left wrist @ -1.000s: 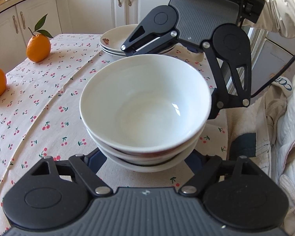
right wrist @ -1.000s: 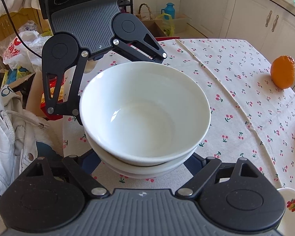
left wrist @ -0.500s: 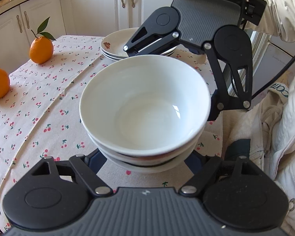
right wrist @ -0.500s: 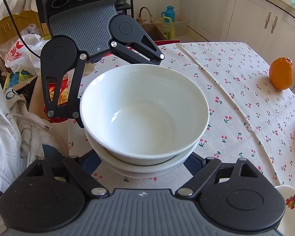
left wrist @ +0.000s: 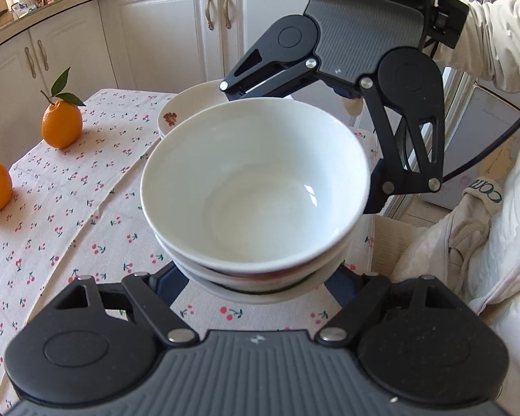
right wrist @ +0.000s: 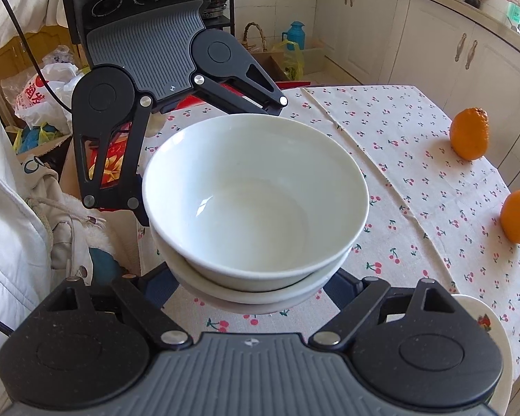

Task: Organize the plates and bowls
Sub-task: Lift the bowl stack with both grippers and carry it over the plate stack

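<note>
The counter [left wrist: 69, 208], under a cherry-print cloth [right wrist: 416, 180], carries two oranges [left wrist: 61, 124] toward its far side and a stack of flower-patterned plates [left wrist: 176, 118] at the edge just behind the bowls. A stack of white bowls [left wrist: 256, 194], nested three deep as far as the rims show, sits between the two grippers, apparently lifted clear of the cloth.

The left gripper [left wrist: 256, 287] cradles the near side of the stack in its own view, its fingers [left wrist: 163, 282] spread around the lowest bowl. The right gripper [right wrist: 256, 291] does the same from the opposite side, its fingers [right wrist: 343, 286] splayed under the bottom rim. Both seem to bear on the stack, each gripper visible across the bowls in the other's camera. The pads themselves are hidden beneath the bowls, so exact contact cannot be told.

The step in hand looks like carrying the nested bowls as one load, probably toward a spot near the plates. Doing it well calls for keeping both grippers level with each other and moving together, so the squeeze across the stack neither slackens nor tilts it. The glazed bowls are likely slippery, and the top one could slide if the stack tips. Set it down flat on bare cloth, clear of the plate rims, before easing either side away.
</note>
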`<control>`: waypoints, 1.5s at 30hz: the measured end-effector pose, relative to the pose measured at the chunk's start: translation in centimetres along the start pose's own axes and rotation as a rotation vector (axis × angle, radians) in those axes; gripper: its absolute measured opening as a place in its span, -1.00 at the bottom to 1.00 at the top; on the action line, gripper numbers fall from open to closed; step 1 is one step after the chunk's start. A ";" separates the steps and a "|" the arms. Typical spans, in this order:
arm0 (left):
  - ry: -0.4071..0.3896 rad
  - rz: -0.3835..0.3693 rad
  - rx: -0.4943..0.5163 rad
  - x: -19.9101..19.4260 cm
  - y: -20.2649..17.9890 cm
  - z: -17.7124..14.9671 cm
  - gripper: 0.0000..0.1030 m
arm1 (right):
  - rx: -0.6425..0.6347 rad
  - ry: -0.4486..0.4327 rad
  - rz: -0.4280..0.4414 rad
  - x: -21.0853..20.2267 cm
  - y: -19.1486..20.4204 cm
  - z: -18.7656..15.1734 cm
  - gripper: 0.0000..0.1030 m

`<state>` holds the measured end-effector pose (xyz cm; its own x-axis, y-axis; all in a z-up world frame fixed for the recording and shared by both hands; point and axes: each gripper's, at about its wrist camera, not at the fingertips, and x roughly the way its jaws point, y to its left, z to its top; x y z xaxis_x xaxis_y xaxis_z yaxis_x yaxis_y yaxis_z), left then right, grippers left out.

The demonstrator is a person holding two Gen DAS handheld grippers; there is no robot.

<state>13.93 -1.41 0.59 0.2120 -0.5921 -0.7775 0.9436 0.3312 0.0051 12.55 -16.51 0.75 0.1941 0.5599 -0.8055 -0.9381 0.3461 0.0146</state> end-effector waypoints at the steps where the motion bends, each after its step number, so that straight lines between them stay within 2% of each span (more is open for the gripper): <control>1: -0.004 -0.001 0.006 0.2 -0.1 0.5 0.62 | 0.001 0.000 -0.009 -0.4 -0.1 -0.3 0.78; 14: -0.043 -0.041 0.099 4.7 0.3 7.2 0.62 | 0.069 -0.006 -0.118 -5.7 -3.8 -5.0 0.78; 23: -0.049 -0.056 0.138 8.7 2.3 10.8 0.62 | 0.123 0.001 -0.171 -7.0 -7.9 -7.8 0.79; 33: -0.027 -0.077 0.145 11.8 3.6 12.2 0.62 | 0.185 0.006 -0.184 -6.2 -11.3 -10.2 0.79; 45: -0.011 -0.082 0.143 13.4 4.5 12.7 0.62 | 0.231 0.005 -0.179 -5.5 -12.8 -11.2 0.80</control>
<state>24.22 -17.23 -1.82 0.1351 -0.6207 -0.7723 0.9842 0.1739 0.0324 20.34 -32.43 -1.63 0.3485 0.4713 -0.8102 -0.7990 0.6013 0.0061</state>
